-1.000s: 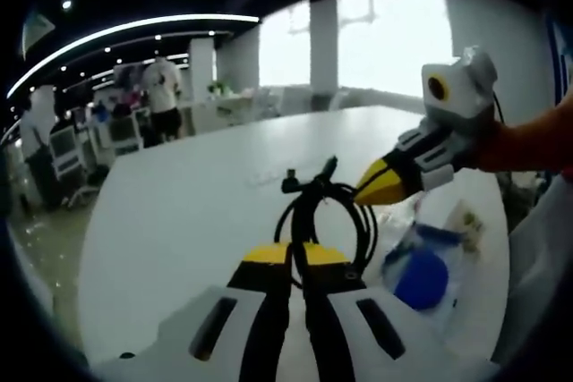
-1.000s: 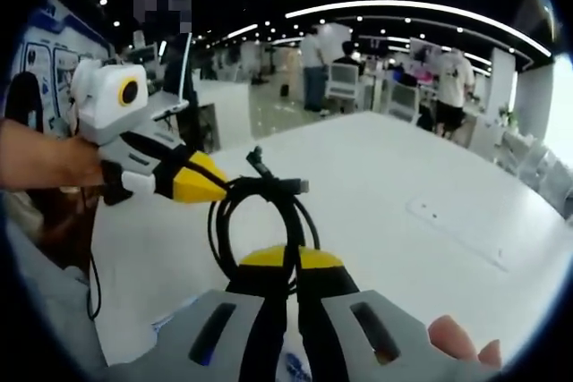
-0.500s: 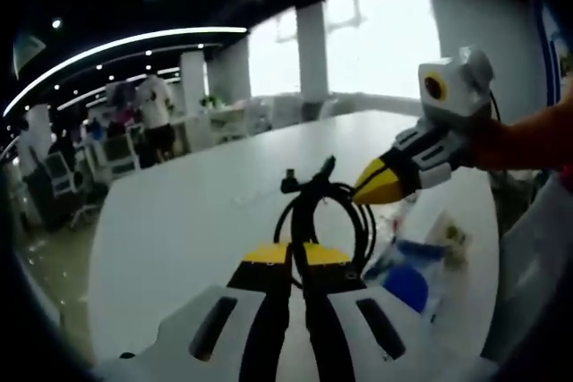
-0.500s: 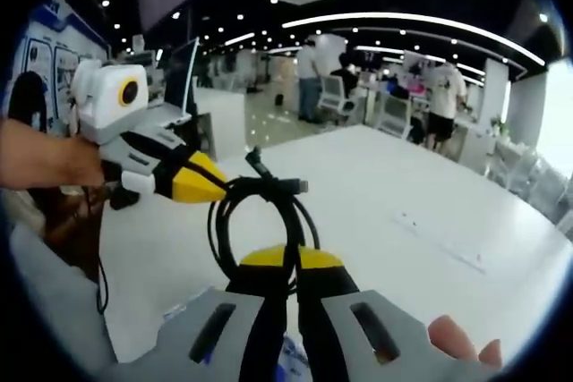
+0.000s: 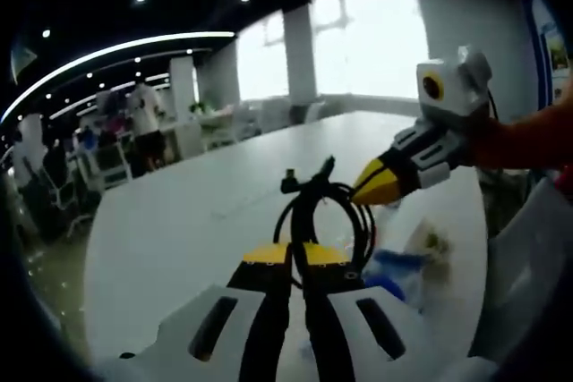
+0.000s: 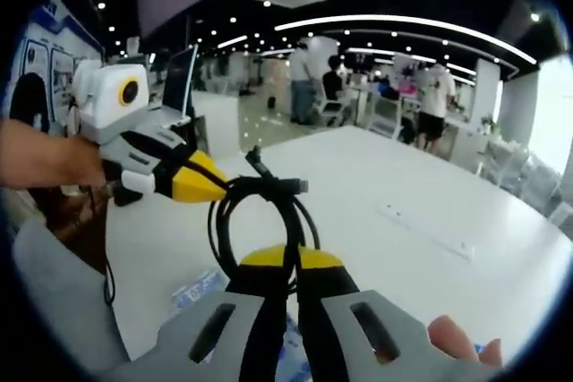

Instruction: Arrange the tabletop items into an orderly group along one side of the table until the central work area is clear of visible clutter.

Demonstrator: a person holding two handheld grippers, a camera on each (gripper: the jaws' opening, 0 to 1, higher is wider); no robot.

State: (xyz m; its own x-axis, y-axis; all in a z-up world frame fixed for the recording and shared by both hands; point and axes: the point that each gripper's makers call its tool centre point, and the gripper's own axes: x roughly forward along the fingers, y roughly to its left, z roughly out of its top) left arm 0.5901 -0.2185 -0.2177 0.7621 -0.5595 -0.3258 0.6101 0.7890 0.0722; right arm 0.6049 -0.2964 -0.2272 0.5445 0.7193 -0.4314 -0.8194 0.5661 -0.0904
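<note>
Hanging mid-frame in both views, a coiled black cable [image 5: 324, 221] [image 6: 260, 221] is pinched from two sides, clear of the white table [image 5: 179, 221] [image 6: 430, 221]. Left gripper [image 5: 297, 257] [image 6: 219, 187] is clamped on the coil. Right gripper [image 6: 286, 261] [image 5: 358, 192] is clamped on it too, its yellow tip touching the loop. Blue-and-clear packaging [image 5: 403, 266] lies on the table at lower right of the left gripper view. People stand far behind, upper left there.

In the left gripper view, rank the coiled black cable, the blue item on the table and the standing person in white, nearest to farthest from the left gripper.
1. The coiled black cable, clamped in the left gripper.
2. The blue item, on the table just right of the jaws.
3. The person in white, far off at left beyond the table.
</note>
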